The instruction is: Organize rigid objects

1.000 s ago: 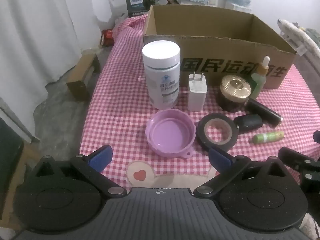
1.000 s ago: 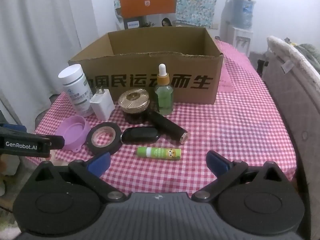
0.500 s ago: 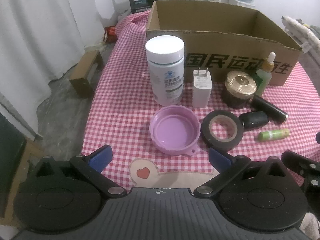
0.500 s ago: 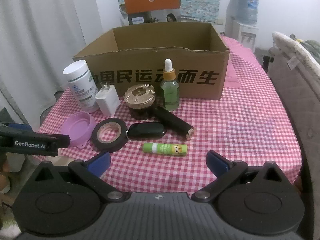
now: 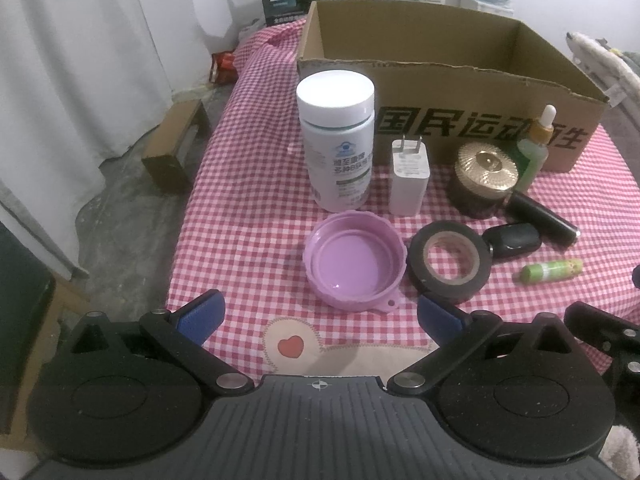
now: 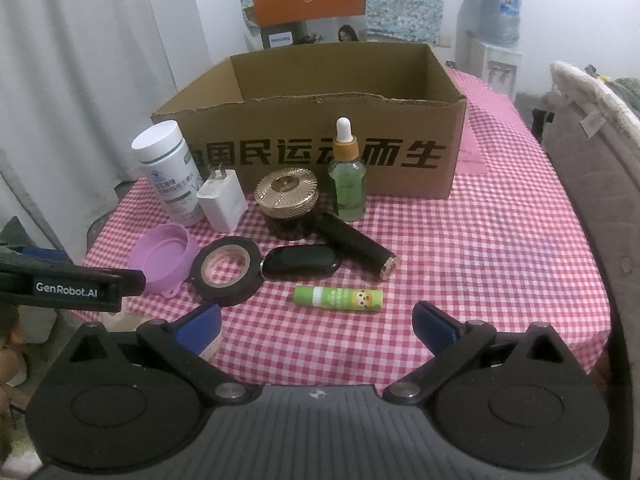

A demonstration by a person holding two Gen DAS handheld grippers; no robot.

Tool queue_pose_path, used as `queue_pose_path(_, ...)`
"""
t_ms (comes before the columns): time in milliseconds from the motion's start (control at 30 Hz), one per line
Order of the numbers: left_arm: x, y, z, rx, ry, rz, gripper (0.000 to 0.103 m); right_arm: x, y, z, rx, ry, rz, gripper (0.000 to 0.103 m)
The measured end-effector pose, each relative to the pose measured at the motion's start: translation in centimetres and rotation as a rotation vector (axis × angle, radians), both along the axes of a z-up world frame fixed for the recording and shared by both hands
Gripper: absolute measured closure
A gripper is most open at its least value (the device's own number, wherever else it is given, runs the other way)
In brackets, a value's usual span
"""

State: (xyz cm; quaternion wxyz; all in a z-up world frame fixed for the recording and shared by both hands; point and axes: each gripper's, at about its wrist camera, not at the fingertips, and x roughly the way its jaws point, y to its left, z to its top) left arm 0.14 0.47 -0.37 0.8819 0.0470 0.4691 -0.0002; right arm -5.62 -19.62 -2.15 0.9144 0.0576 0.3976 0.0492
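Over the last second both hand-held grippers have closed in on the row of articles: in each wrist view the articles now sit larger and lower in the frame than before, while none of them has shifted on the checked worktop. No article is in a grip, and the cardboard box at the upper centre shows no contents in the part visible; judged from this, the task is at its approach stage with nothing yet stowed. The left hand-held gripper is spread wide and holds nothing. The purple lid lies just above the gap between its blue pads, at frame centre, apart from both. The white bottle and white charger stand behind it, and the black tape roll lies just to its right. The right hand-held gripper is likewise spread and empty. The green tube lies on its side directly above the gap, near but not touching. The black key fob, black cylinder, gold-lidded jar and dropper bottle stand further up the frame.
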Motion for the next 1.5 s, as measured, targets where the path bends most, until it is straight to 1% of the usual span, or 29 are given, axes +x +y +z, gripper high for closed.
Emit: queue_pose_path(1500, 0.35, 0.02, -0.36, 0.021, 0.009, 0.005, 0.0, 0.34, -0.32, 0.06, 0.014, -0.028, -0.004, 0.0)
